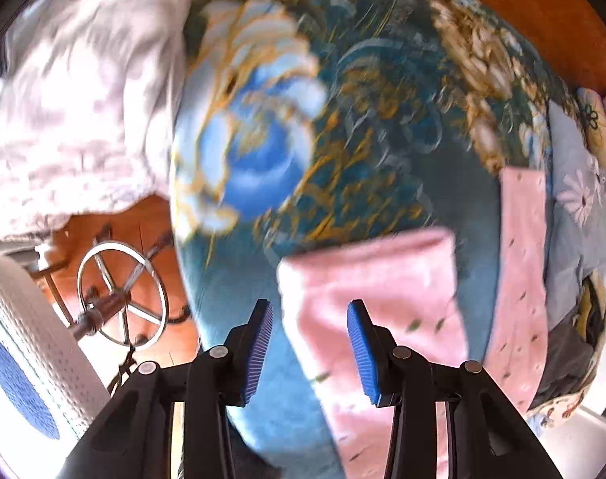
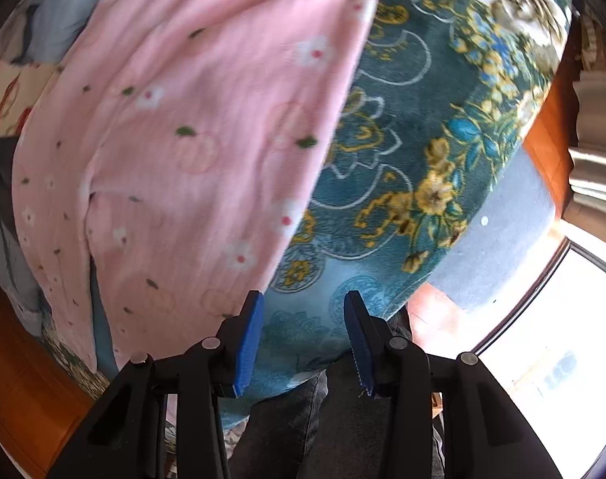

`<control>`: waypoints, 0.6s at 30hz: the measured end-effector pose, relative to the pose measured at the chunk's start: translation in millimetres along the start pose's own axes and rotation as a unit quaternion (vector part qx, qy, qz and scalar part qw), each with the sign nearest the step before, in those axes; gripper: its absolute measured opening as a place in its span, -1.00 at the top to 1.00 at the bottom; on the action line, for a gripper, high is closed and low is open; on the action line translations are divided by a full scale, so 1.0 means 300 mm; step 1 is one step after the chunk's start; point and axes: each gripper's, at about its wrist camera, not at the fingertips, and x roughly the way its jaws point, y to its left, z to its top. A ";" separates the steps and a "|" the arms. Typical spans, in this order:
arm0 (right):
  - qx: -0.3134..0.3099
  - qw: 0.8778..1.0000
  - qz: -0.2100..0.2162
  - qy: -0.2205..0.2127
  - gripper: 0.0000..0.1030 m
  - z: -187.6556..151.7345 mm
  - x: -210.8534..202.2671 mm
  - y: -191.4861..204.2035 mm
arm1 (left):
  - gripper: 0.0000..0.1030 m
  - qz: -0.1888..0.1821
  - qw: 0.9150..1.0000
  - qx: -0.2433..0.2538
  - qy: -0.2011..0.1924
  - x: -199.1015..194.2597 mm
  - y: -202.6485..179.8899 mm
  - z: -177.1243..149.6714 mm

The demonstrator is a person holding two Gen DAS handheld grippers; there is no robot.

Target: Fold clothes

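A pink garment [image 1: 367, 279] printed with small flowers lies on a teal floral blanket [image 1: 383, 119]; this view is blurred. My left gripper [image 1: 309, 319] hovers over the garment's near edge, open, its blue pads [image 1: 259, 351] clear of the cloth. In the right wrist view the same pink garment [image 2: 183, 139] spreads wide at the left over the blanket [image 2: 403, 139]. My right gripper [image 2: 303, 303] is open just right of the garment's lower edge, above bare blanket, with nothing between its pads [image 2: 247, 343].
A white lacy cloth [image 1: 63, 99] lies at the upper left. A stool with a metal ring [image 1: 121, 291] stands on the orange wood floor beside the bed. A pale blue flowered cloth [image 1: 582, 207] lies at the right. A person's dark trousers [image 2: 303, 419] show below the right gripper; a curtain [image 2: 598, 139] hangs right.
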 end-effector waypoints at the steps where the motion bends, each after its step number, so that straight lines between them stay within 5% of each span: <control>1: 0.003 1.000 -0.002 0.002 0.17 0.009 0.003 -0.016 | 0.17 0.004 1.000 0.007 0.003 0.016 0.001 -0.017; 7: -0.033 0.998 -0.046 0.005 0.15 0.062 -0.012 -0.053 | 0.17 0.027 0.996 0.084 -0.021 0.075 -0.105 -0.043; 11: -0.064 0.996 -0.067 -0.002 0.07 0.085 -0.038 -0.044 | 0.17 0.013 0.986 0.166 -0.033 0.085 -0.253 -0.009; 15: -0.071 0.995 -0.068 -0.010 0.06 0.085 -0.052 -0.030 | 0.17 0.018 0.964 0.265 -0.030 0.120 -0.394 0.035; 18: -0.076 0.994 -0.071 -0.014 0.06 0.061 -0.038 -0.002 | 0.17 0.039 0.937 0.346 -0.019 0.166 -0.460 0.045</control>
